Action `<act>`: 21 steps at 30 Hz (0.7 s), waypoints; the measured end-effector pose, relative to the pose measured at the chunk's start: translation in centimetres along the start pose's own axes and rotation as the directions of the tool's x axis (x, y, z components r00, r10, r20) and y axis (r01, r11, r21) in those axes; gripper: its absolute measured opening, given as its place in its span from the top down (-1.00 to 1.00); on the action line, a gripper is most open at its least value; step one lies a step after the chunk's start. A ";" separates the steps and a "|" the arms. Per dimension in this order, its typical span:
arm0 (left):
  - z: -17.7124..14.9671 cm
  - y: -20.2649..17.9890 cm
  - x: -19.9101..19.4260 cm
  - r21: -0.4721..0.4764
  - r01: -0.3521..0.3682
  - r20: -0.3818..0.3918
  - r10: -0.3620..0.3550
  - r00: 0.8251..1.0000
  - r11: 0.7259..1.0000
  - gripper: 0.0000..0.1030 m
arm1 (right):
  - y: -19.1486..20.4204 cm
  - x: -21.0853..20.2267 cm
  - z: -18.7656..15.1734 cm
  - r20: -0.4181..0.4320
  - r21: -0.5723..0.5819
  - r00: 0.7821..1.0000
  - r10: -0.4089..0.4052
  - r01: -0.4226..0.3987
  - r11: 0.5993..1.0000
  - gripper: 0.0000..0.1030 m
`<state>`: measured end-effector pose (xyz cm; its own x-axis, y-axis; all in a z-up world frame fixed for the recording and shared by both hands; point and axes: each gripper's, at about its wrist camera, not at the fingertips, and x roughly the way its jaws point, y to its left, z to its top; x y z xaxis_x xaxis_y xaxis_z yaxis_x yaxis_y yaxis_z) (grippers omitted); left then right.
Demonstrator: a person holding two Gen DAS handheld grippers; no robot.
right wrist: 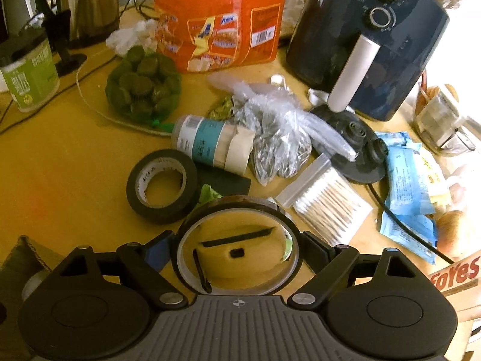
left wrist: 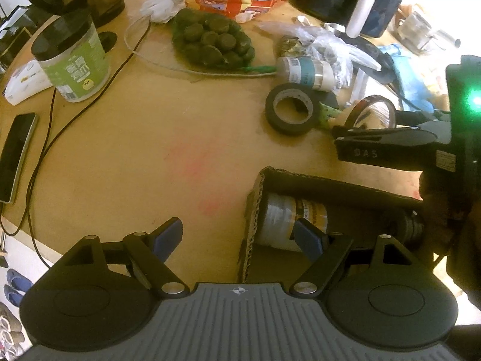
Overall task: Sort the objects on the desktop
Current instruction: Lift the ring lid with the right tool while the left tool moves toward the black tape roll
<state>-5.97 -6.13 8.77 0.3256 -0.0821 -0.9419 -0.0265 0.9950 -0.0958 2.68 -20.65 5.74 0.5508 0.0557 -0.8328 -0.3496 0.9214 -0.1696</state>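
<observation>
- Right tongs pinch the clear tape ring between their pads; the black tape roll sits just ahead-left of them on the counter.
- Left tongs are spread, empty, one pad over the cardboard box.
- Grip looks light, so the slick ring could pop out before reaching the box.

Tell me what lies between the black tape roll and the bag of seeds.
In the right wrist view, a capped tube lies on its side between the black tape roll and the bag of seeds, with a flat black pad just below it.
</observation>
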 end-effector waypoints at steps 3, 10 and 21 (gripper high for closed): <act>0.1 -0.2 0.0 0.012 0.004 0.003 -0.005 1.000 1.000 -0.59 | -0.3 -0.6 0.0 0.024 0.019 1.000 0.008 -0.008 1.000 -0.74; 0.3 -0.4 -0.2 0.038 0.017 0.008 -0.017 1.000 0.999 -0.59 | -0.8 -2.3 0.1 0.071 0.055 0.997 0.016 -0.020 0.998 -0.74; 0.9 -0.9 -0.4 0.074 0.046 0.022 -0.047 0.999 0.996 -0.59 | -2.4 -4.3 0.1 0.107 0.113 0.994 -0.018 0.006 0.994 -0.74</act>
<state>-5.23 -6.97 9.48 0.3469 -0.1278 -0.9292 0.0583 0.9917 -0.1146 1.20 -23.05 9.80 0.6349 0.0800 -0.7685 -0.2584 0.9593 -0.1136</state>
